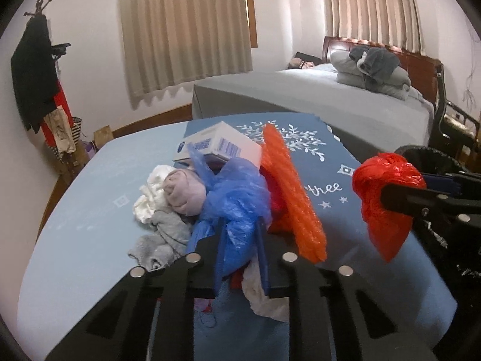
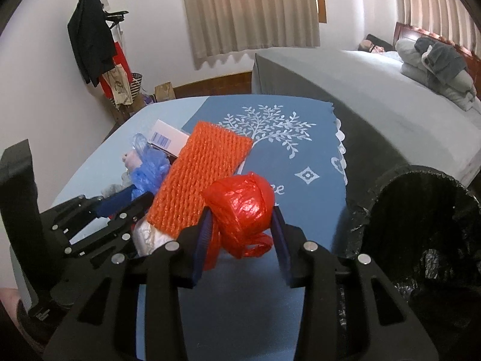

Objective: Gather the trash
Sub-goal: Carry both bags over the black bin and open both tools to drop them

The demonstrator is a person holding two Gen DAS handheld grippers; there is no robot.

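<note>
My left gripper [image 1: 240,228] is shut on a crumpled blue plastic bag [image 1: 237,192] at the pile on the blue table [image 1: 90,186]. My right gripper [image 2: 242,210] is shut on a knotted red plastic bag [image 2: 240,207] and holds it above the table, left of the black-lined bin [image 2: 421,225]. The red bag [image 1: 387,198] also shows at the right of the left wrist view. An orange foam net [image 2: 201,177] lies tilted on the pile, next to a white box [image 1: 219,144] and crumpled white and grey cloths [image 1: 162,207].
A dark blue mat with a white tree print [image 2: 285,156] covers the table's right part. A grey bed [image 2: 360,90] with pillows stands behind. A coat rack [image 2: 90,36] with clothes stands at the back left wall.
</note>
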